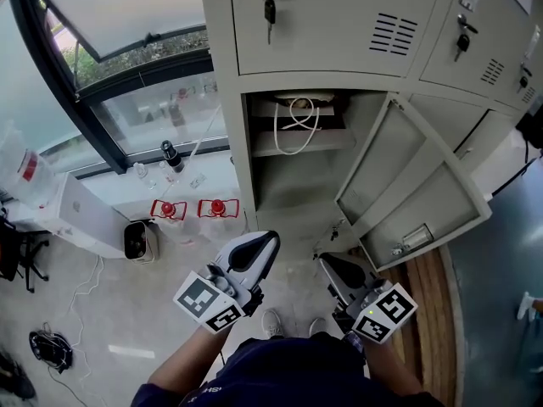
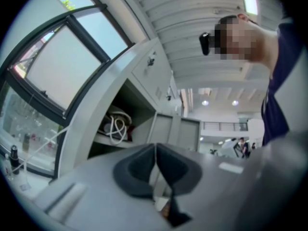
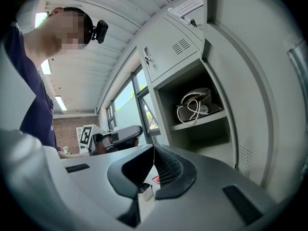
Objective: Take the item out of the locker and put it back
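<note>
Both claws are closed and empty. The left claw [image 1: 259,248] and the right claw [image 1: 333,267] are held low, side by side, before the open locker [image 1: 288,195], each with its jaws pressed together on nothing. The item [image 1: 297,115], a bundle with a white cord [image 1: 296,134] looped over it, lies on the upper shelf [image 1: 327,142] inside, well apart from either claw. The door [image 1: 420,197] stands swung wide to the right, likely so that the way in stays free. Whether the item awaits taking out or has been put back cannot be told. Any reach for it would call for opening a claw first.
</note>
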